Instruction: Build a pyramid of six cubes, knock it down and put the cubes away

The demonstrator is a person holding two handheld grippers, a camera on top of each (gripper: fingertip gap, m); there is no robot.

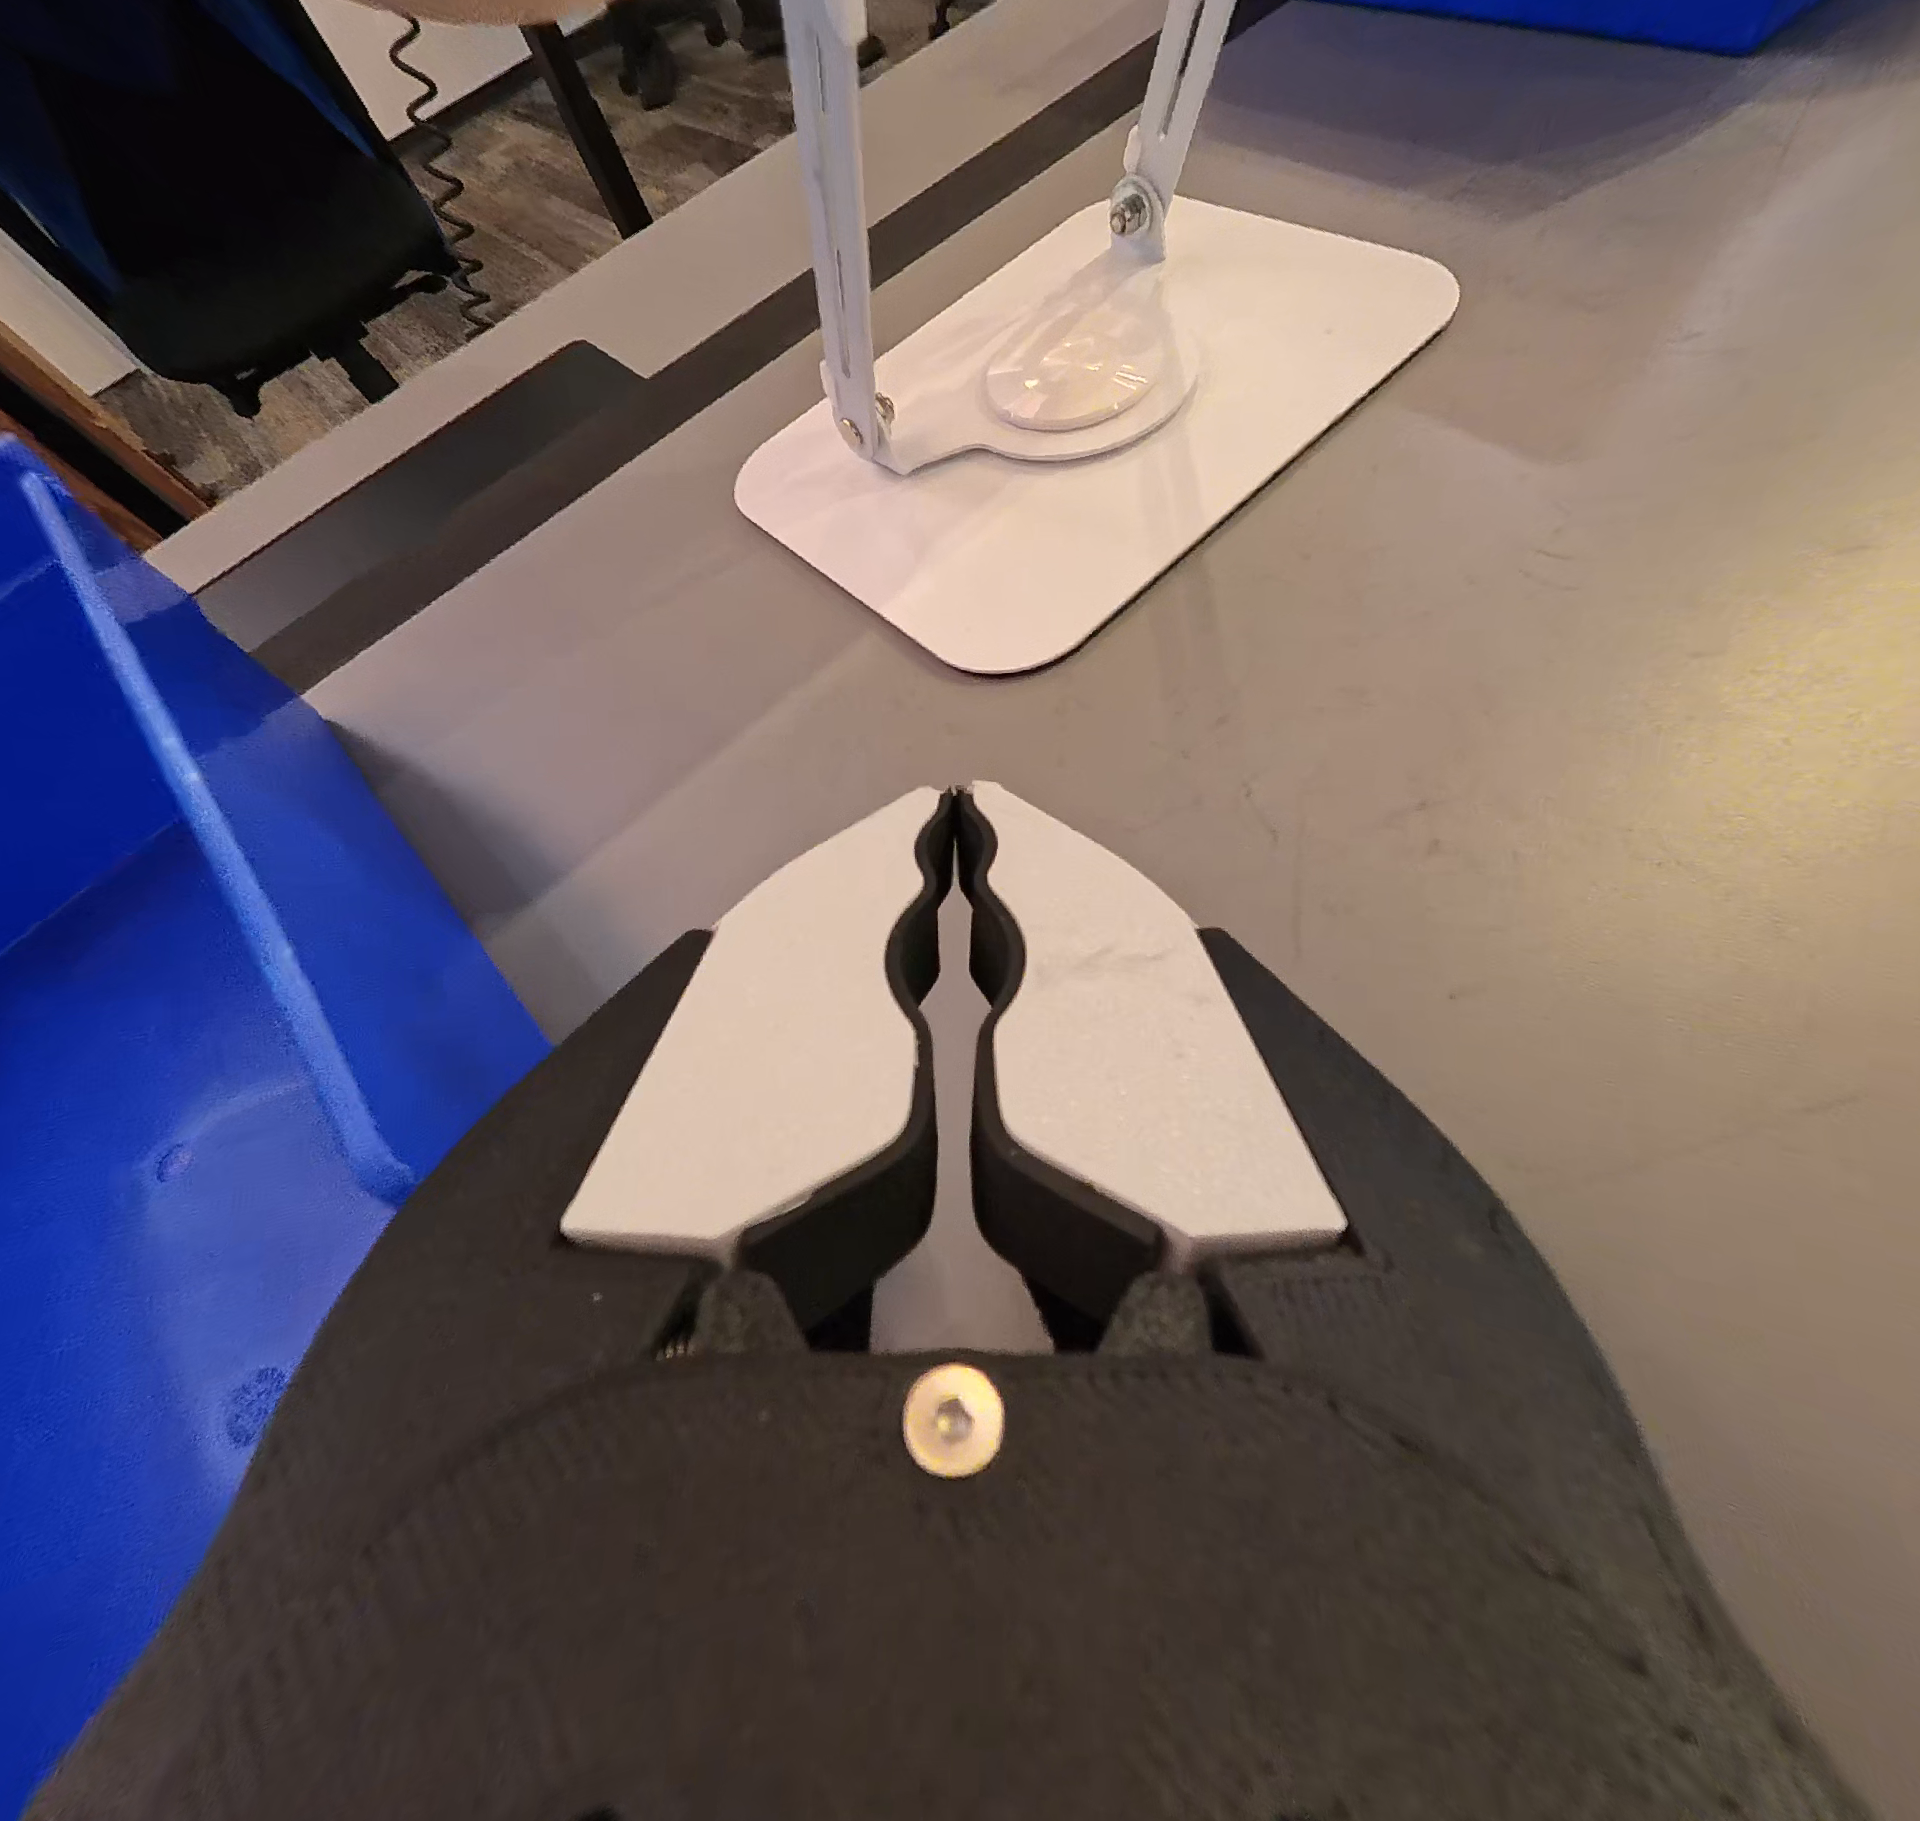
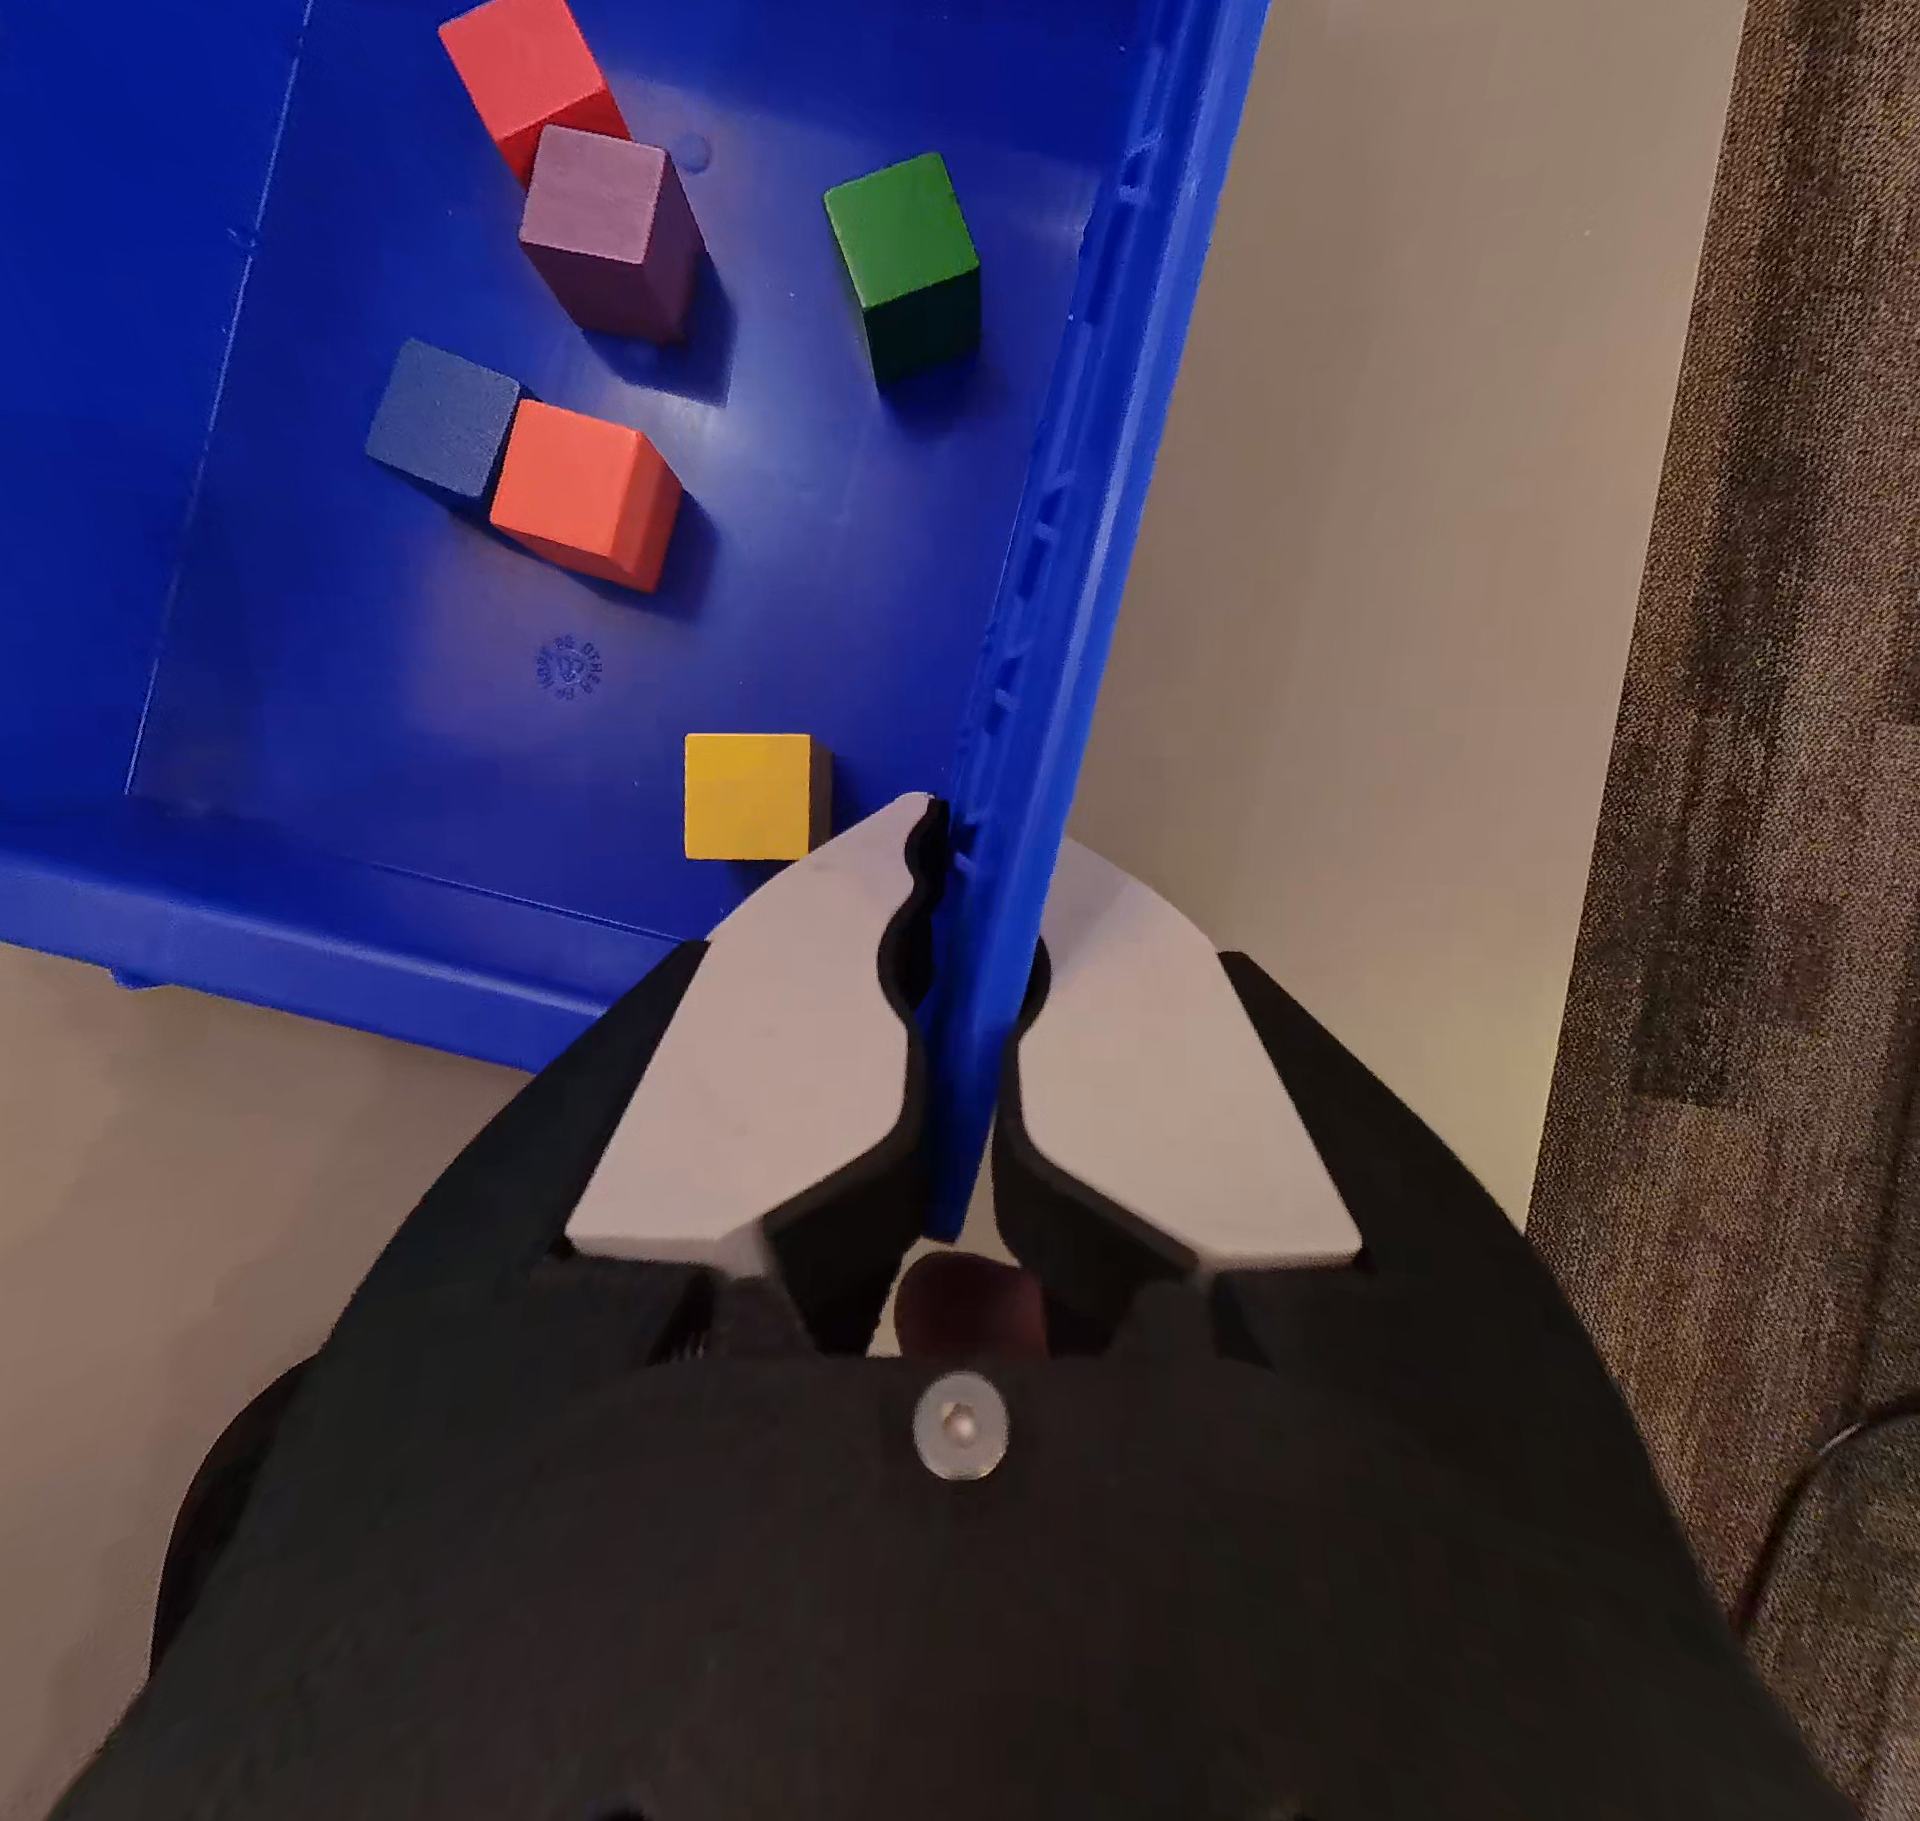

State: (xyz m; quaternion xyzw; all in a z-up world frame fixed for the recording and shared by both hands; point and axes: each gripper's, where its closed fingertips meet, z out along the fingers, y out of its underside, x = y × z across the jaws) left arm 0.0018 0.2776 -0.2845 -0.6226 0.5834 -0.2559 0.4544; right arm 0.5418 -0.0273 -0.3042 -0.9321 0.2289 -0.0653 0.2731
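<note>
We saw the right gripper [image 2: 992,898] clamped on the right-hand wall of the blue bin [image 2: 1049,628], near the bin's near right corner: one finger [image 2: 790,1023] reached inside the bin, the other lay outside the wall, and the wall ran down between them with the dark pads against it on both sides. All six cubes lay on the bin's floor. The yellow cube [image 2: 746,795] sat nearest that grip, just beside the inner fingertip and close to the bin's near wall. Farther into the bin, the orange cube [image 2: 582,493] touched the blue cube [image 2: 442,417] on its left. Beyond those, the purple cube [image 2: 608,223] stood against the red cube [image 2: 525,62], which lay farthest from the grip. The green cube [image 2: 902,254] stood alone, close to the gripped wall and apart from the rest. The bin rested on a pale table [image 2: 1351,524], and past the table's edge, to the bin's right, we saw brown carpet [image 2: 1766,628]. The left gripper [image 1: 958,792] held nothing; its fingertips met at the front, with only the wavy slot between the pads behind them, and it hung over bare grey table [image 1: 1455,836]. In that view a blue bin's wall [image 1: 156,940] showed just left of the gripper, and a white stand [image 1: 1091,483] with two slanted arms stood on the table beyond the fingertips.
</note>
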